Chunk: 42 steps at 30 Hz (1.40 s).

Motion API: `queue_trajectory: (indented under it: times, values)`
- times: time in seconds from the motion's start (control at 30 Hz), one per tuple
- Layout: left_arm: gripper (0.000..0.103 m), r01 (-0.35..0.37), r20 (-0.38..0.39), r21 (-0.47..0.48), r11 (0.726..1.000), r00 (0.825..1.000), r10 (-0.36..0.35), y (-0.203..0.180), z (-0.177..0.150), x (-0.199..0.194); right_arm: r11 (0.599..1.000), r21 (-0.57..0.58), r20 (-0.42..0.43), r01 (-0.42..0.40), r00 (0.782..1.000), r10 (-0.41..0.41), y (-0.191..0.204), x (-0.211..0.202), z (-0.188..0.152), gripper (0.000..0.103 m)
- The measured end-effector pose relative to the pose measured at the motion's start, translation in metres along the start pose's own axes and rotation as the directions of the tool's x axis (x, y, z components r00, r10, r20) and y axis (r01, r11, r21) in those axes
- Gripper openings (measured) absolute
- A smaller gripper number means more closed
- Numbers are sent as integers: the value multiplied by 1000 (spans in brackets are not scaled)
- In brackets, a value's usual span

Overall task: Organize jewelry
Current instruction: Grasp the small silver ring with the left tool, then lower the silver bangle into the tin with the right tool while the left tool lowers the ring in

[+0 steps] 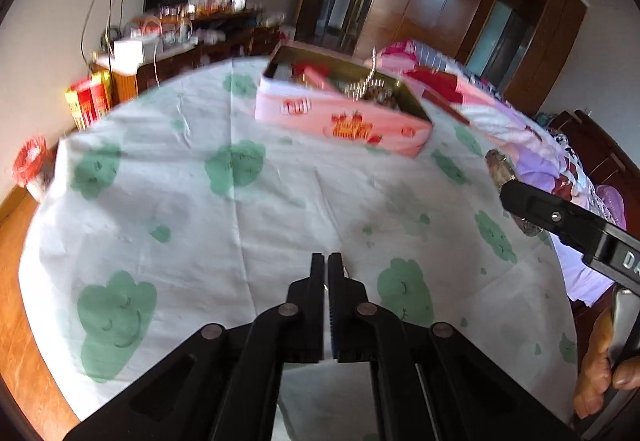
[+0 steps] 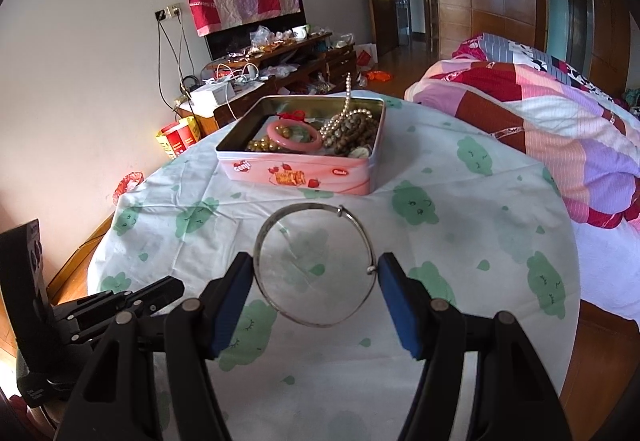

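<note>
A thin silver bangle [image 2: 316, 265] — a smooth metal hoop with a small clasp — is pinched between the blue-padded right tongs [image 2: 316, 273], low in the right wrist view, raised above the wrinkled white cloth with green cloud prints covering the round surface [image 2: 460, 225]. Above it, centre frame, an open pink rectangular tin [image 2: 300, 171] holds a glossy pink bangle [image 2: 294, 137], brown bead strands and pearls. The left tongs [image 1: 326, 261] are pressed together; something small and metallic shows beside their tips, too unclear to name.
</note>
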<state>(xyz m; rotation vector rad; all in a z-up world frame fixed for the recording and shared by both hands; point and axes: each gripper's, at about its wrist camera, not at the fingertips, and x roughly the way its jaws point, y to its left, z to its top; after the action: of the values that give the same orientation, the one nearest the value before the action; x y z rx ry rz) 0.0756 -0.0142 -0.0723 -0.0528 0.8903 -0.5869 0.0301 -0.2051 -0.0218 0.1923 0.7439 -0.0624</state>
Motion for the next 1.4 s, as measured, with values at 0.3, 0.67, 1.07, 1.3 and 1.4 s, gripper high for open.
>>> queue_trajectory:
  times: [0.3, 0.67, 1.07, 1.3, 1.4]
  values:
    - [39, -75, -49, 65, 995, 996, 79, -15, -3, 16, 1000, 7, 3, -11, 1000, 11, -1, -5, 0, 67]
    - [34, -176, -43, 202, 963, 981, 189, -30, -5, 23, 999, 32, -2, -18, 1000, 18, -6, -3, 1, 67]
    - [19, -130, 7, 174, 976, 991, 131, -23, -7, 13, 999, 44, 18, -22, 1000, 21, -7, -9, 1, 67]
    - [19, -171, 144, 128, 977, 978, 153, -29, 13, -23, 1000, 0, 86, 17, 996, -17, 3, -21, 3, 67]
    - [19, -190, 183, 122, 974, 969, 166, -35, 25, -35, 999, -12, 116, 37, 993, -35, 7, -27, 5, 67]
